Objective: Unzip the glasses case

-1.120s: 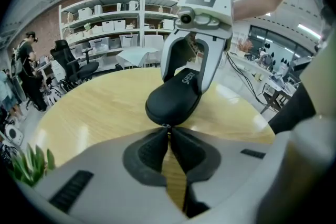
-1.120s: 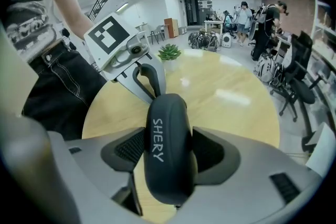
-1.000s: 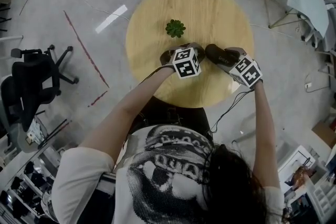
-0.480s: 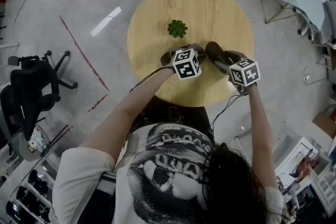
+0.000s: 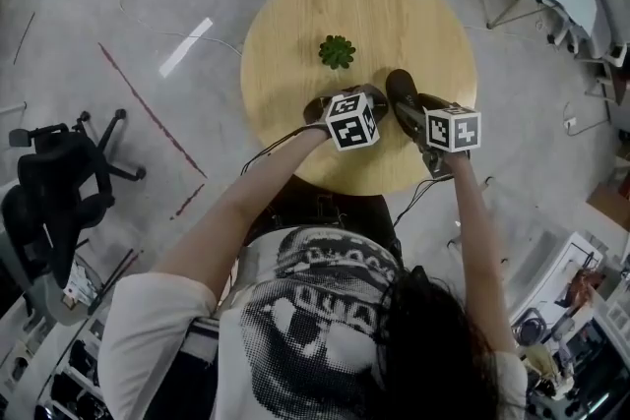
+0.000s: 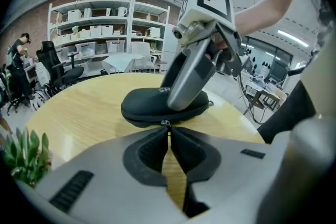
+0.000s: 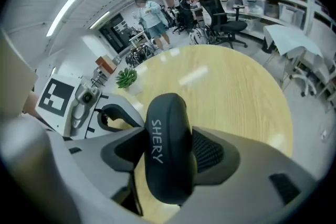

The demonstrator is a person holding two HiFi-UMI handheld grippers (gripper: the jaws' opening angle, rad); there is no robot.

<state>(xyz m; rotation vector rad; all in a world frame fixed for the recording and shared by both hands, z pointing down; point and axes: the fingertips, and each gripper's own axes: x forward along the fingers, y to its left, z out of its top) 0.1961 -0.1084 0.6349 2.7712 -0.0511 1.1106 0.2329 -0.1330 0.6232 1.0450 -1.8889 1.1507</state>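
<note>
Two grippers work over a round wooden table (image 5: 285, 5). Far left, on the floor, stands a black office chair (image 5: 59, 192), well apart from the table. On the table, toward the far side and left of centre, sits a small green plant (image 5: 337, 51), apart from everything else.

Near the plant comes the left gripper (image 6: 167, 131): jaws pressed almost together, their tips nipping the small metal zipper pull (image 6: 166, 124) at the seam of the case. A thin wedge of tabletop shows between the jaws further back.

The black glasses case (image 6: 152, 105) lies on the table, just right of the left gripper in the head view, on the near half of the top. Zip seam looks closed along the side facing the left gripper. White lettering runs along its lid.

Right gripper (image 7: 168, 136) comes down on the case from above, its pads clamped on the two long sides, case filling the gap between them. Both marker cubes sit close together, not touching.
</note>
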